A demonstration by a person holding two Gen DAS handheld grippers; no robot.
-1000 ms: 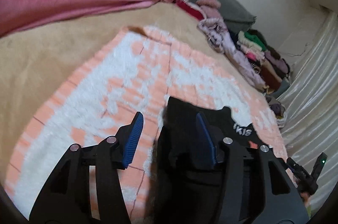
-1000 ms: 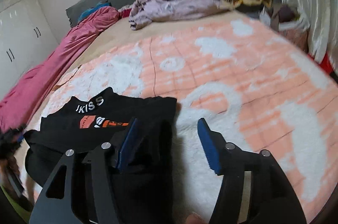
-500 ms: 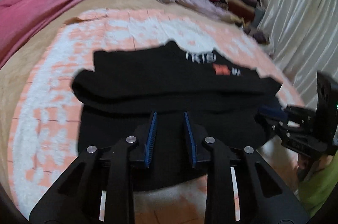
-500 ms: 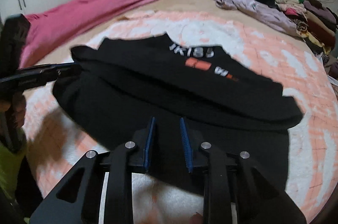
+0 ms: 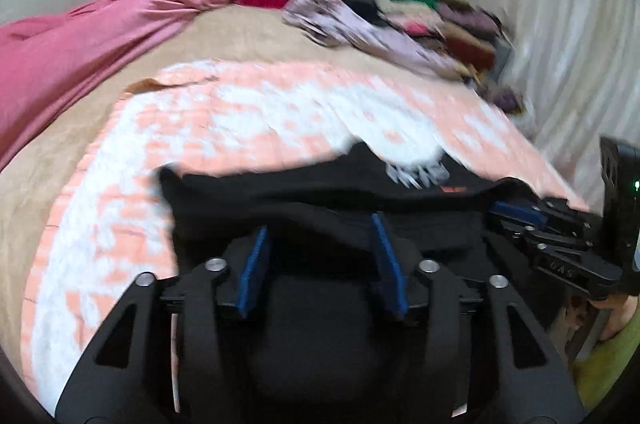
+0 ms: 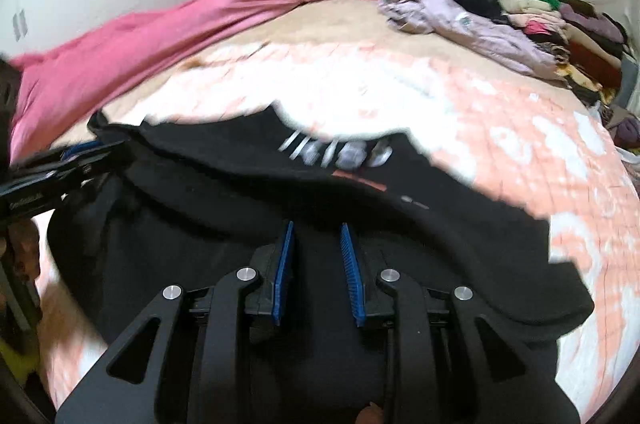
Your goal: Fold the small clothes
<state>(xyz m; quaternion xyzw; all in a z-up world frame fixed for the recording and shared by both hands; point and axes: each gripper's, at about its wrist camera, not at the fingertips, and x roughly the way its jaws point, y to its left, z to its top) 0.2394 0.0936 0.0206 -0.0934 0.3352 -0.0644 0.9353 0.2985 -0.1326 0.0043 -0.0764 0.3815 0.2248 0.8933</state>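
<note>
Left wrist view: the black T-shirt (image 5: 280, 192) lies on the peach-and-white blanket (image 5: 200, 128). The left gripper (image 5: 320, 256) is opening over its near hem, pads clear of the cloth.

Right wrist view: the right gripper (image 6: 318, 264), jaws narrow, appears to pinch the near hem. The fabric is probably light, limp and prone to sagging; grip hems or corners.

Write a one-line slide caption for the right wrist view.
Right gripper pinches the black shirt over the peach-and-white blanket; clothes pile behind.
</note>
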